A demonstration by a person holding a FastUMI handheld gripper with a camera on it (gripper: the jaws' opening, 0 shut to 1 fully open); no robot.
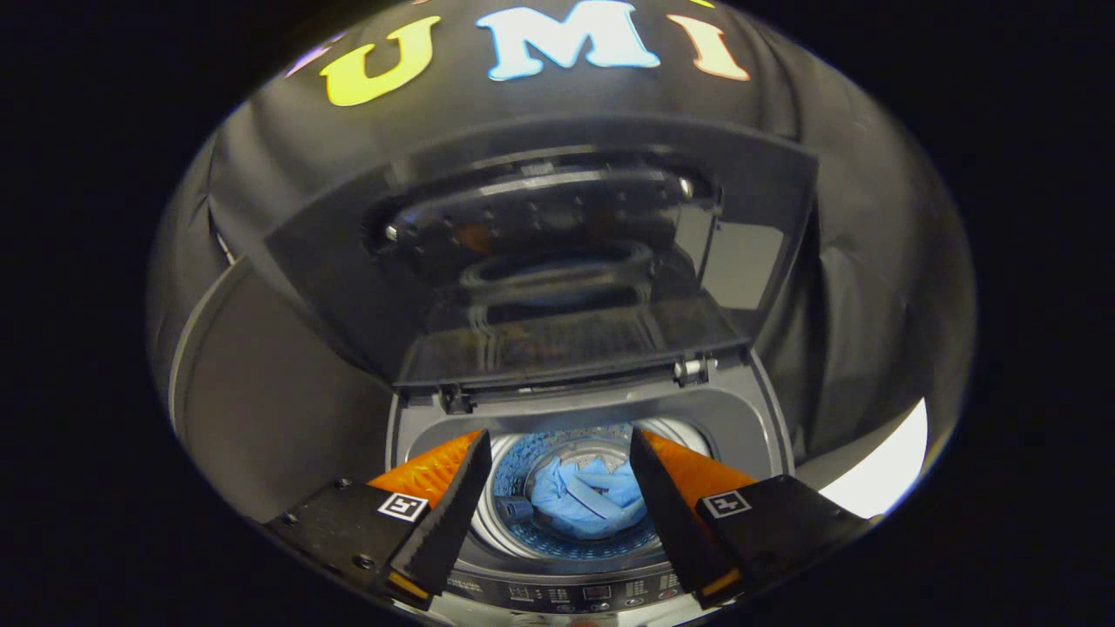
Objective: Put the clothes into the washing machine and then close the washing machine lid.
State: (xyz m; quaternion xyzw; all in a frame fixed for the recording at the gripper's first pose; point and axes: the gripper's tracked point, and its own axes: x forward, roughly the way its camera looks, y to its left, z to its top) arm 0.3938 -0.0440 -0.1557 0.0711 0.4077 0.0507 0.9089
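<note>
Gripper [557, 453]: your fingers stand apart, gripping nothing.
Clothes [585, 501]: a crumpled blue heap inside the drum [523, 470], long axis unclear.
Lid [540, 252]: upright, open.

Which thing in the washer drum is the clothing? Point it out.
The crumpled light blue garment in the middle of the perforated drum, seen between the open gripper's fingers. The small dark cylinder at its left is smooth, not cloth.
</note>
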